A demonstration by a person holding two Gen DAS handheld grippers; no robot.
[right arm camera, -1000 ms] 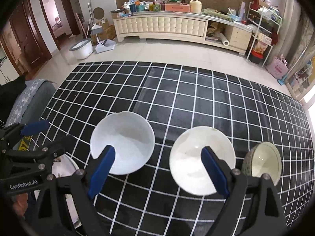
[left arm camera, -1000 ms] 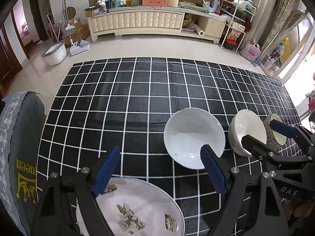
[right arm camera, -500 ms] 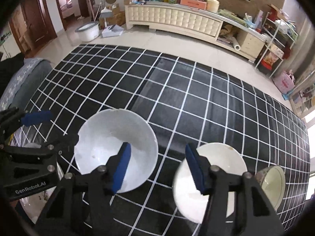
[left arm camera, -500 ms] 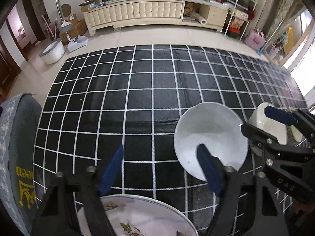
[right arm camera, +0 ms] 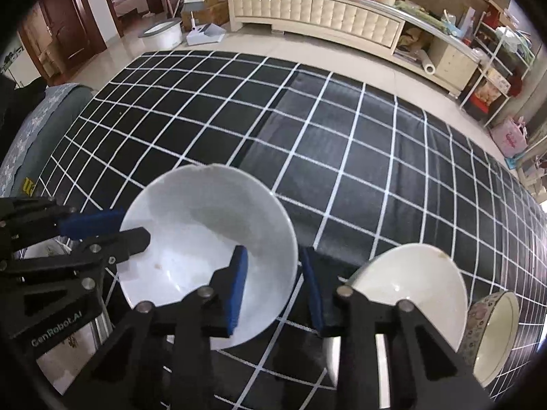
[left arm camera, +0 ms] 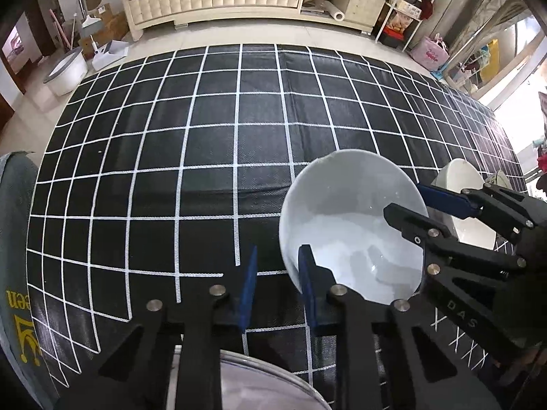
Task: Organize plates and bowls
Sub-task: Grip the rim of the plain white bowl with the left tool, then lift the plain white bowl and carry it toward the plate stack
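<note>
White bowl (left arm camera: pixel 342 225), lower right, on checked bench (left arm camera: pixel 205 136): glazed, stiff, slick, chip-prone. Left gripper (left arm camera: pixel 278 256) and right gripper (right arm camera: pixel 272 253): fingers narrow, just closing astride opposite rims; pinch unclear.

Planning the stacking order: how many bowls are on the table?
3, in a row: a large white bowl on the left, a white bowl beside it, and a patterned bowl at the right edge.
</note>
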